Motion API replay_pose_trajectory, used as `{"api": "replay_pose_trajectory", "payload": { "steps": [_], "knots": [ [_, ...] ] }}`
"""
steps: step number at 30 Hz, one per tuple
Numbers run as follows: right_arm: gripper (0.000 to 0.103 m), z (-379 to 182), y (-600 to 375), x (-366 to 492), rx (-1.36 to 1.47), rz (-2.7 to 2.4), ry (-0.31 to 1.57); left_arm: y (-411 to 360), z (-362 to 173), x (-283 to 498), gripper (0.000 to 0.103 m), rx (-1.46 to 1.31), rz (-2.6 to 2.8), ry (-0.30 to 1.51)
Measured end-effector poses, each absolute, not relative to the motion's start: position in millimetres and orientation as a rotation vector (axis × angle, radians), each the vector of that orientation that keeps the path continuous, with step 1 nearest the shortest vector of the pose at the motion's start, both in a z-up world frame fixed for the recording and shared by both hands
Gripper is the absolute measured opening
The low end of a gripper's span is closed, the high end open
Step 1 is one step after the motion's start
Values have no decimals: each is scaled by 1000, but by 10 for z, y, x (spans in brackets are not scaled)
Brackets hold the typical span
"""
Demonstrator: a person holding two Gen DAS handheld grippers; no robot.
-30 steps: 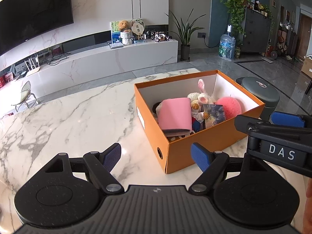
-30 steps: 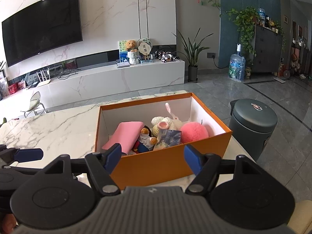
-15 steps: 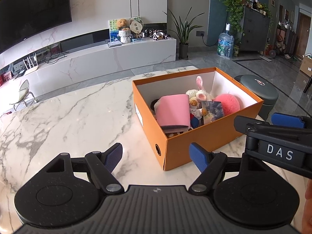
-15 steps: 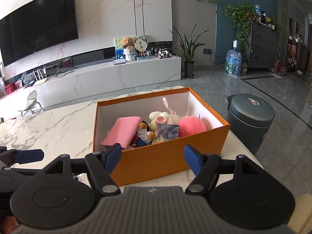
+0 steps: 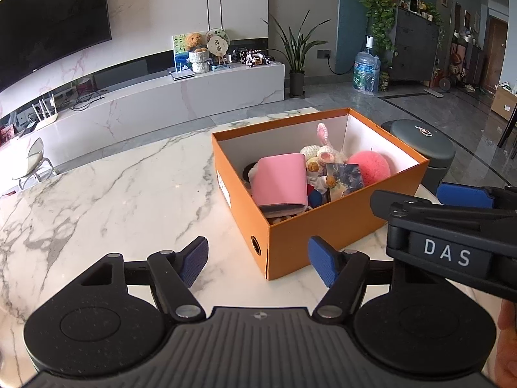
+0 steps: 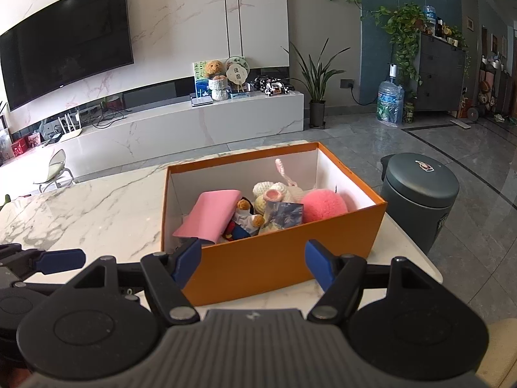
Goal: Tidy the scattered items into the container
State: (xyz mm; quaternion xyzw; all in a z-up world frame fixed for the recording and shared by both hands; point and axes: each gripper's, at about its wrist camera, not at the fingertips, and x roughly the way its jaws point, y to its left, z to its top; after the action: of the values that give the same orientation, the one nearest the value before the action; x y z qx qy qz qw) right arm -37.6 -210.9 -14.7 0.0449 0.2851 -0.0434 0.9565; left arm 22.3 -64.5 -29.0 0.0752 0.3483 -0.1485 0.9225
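Across the lower half of both views spreads a white marble tabletop (image 5: 113, 194) with grey veining. Behind it, in the upper left of each frame, a large black television (image 6: 64, 45) hangs on a marble wall above a long white media console (image 6: 181, 123) carrying a teddy bear (image 6: 214, 67), a round fan and small trinkets. A potted plant (image 6: 318, 80) stands at the console's right end, a blue water jug (image 6: 390, 102) sits on the grey tiled floor further right, and a dark round bin (image 6: 420, 190) stands just beside the table's right edge.

Right of centre on the tabletop rests an open orange cardboard box (image 5: 323, 239) with white inner walls. Inside lie a pink folded pouch (image 5: 279, 182) at the left, a small plush bear figure (image 6: 245, 215) beside it, a dark printed card (image 5: 344, 174), cream crocheted toys with a pink bunny ear (image 5: 323, 134) standing upright, and a pink fuzzy ball (image 5: 370, 166) at the right.

The left gripper (image 5: 257, 258) is released, its blue pads spread wide and empty, near the box's closest corner. The right gripper (image 6: 253, 263) is likewise spread apart and empty, in front of the box's long orange side.
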Motion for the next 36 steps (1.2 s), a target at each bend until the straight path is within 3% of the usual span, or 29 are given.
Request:
{"api": "replay_pose_trajectory", "payload": {
  "steps": [36],
  "knots": [
    [82,-13,-2059,-456,86,-53,530,-782,-191,123,82,179,-333,686]
  ]
}}
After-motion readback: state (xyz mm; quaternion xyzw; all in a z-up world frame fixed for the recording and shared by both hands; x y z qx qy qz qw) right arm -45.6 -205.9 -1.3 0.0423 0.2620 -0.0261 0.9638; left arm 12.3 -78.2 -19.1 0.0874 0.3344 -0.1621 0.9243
